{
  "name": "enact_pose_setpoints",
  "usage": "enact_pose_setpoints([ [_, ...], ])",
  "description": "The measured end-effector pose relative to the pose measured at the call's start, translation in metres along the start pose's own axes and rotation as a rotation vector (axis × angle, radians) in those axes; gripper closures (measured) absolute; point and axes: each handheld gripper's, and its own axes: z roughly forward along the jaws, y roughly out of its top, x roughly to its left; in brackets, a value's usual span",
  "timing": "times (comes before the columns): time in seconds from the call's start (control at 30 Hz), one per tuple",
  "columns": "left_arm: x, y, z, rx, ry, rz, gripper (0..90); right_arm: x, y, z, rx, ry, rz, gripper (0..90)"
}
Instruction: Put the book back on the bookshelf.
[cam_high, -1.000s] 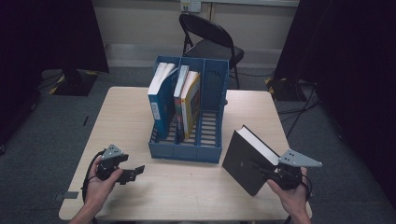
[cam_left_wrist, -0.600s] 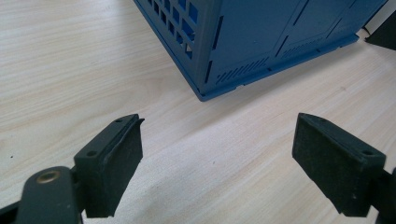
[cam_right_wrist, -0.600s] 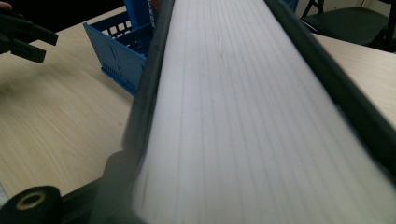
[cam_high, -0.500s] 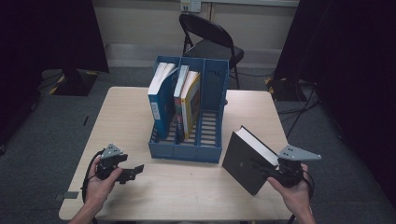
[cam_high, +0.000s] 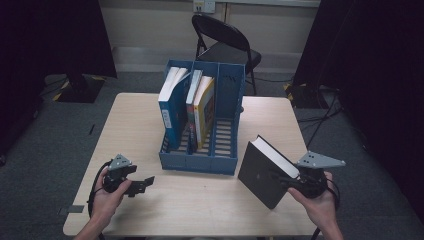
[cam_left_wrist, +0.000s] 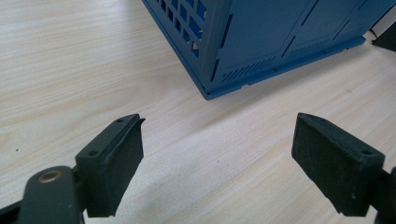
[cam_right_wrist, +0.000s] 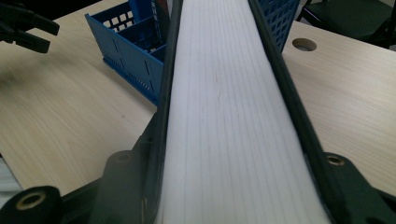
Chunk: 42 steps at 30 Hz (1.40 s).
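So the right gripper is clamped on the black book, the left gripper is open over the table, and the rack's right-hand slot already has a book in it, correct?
Not quite. The right-hand slot of the blue rack is empty; the high view shows books in the other two slots. The rest holds: the right gripper is clamped on the black book, the left gripper open over the table.

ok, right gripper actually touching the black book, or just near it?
Touching. In the right gripper view both jaws of the right gripper press on the covers of the black book, page edges between them. The high view shows the book tilted in that grip.
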Motion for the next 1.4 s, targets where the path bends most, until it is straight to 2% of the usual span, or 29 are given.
enact_pose_setpoints([
  [0.07, 0.000, 0.000, 0.001, -0.001, 0.001, 0.000, 16.3, 0.000, 0.004, -0.001, 0.003, 0.006, -0.005, 49.8],
  [0.17, -0.001, 0.000, 0.001, 0.000, -0.001, 0.003, 16.3, 0.003, 0.014, -0.002, 0.035, 0.008, -0.024, 49.8],
  [0.3, -0.002, 0.000, 0.001, 0.007, -0.006, 0.010, 16.3, 0.005, 0.028, 0.000, 0.118, -0.010, -0.045, 50.4],
  [0.4, -0.002, 0.000, 0.001, 0.003, -0.008, 0.006, 16.2, 0.005, 0.035, 0.001, 0.172, -0.007, -0.052, 50.3],
  [0.5, -0.002, 0.000, 0.001, 0.003, -0.010, 0.003, 16.6, 0.007, 0.049, 0.005, 0.251, -0.010, -0.073, 50.1],
  [0.53, -0.003, 0.000, 0.001, 0.002, -0.009, 0.006, 16.6, 0.007, 0.049, 0.005, 0.251, -0.010, -0.073, 50.1],
  [0.67, -0.004, 0.000, 0.002, 0.012, -0.008, 0.019, 16.6, 0.007, 0.063, 0.013, 0.322, -0.003, -0.097, 49.8],
  [0.83, -0.004, 0.000, 0.002, 0.013, -0.005, 0.023, 16.6, 0.008, 0.076, 0.024, 0.402, -0.010, -0.104, 49.1],
  [0.87, -0.004, 0.000, 0.002, 0.012, -0.006, 0.022, 16.6, 0.009, 0.077, 0.026, 0.409, -0.010, -0.103, 48.9],
  [0.9, -0.004, 0.000, 0.002, 0.007, -0.005, 0.019, 16.7, 0.010, 0.079, 0.033, 0.454, -0.018, -0.104, 48.7],
  [0.93, -0.005, 0.000, 0.000, 0.003, 0.001, 0.025, 16.7, 0.010, 0.079, 0.033, 0.454, -0.018, -0.104, 48.7],
  [1.0, -0.006, 0.000, -0.003, -0.013, 0.001, 0.025, 17.3, 0.009, 0.078, 0.040, 0.505, -0.012, -0.092, 49.4],
  [1.03, -0.006, 0.000, -0.003, -0.015, 0.002, 0.028, 17.2, 0.010, 0.078, 0.040, 0.507, -0.014, -0.083, 49.7],
  [1.13, -0.005, -0.001, -0.001, -0.001, -0.001, 0.028, 17.1, 0.008, 0.078, 0.041, 0.534, -0.006, -0.065, 50.1],
  [1.2, -0.006, 0.000, 0.000, 0.006, -0.001, 0.030, 17.1, 0.008, 0.080, 0.044, 0.572, -0.002, -0.065, 50.1],
  [1.33, -0.008, 0.000, 0.000, 0.005, -0.005, 0.033, 17.2, 0.010, 0.084, 0.053, 0.650, -0.009, -0.091, 49.5],
  [1.4, -0.008, 0.000, 0.000, 0.002, -0.001, 0.034, 17.2, 0.011, 0.084, 0.055, 0.640, -0.030, -0.103, 49.5],
])
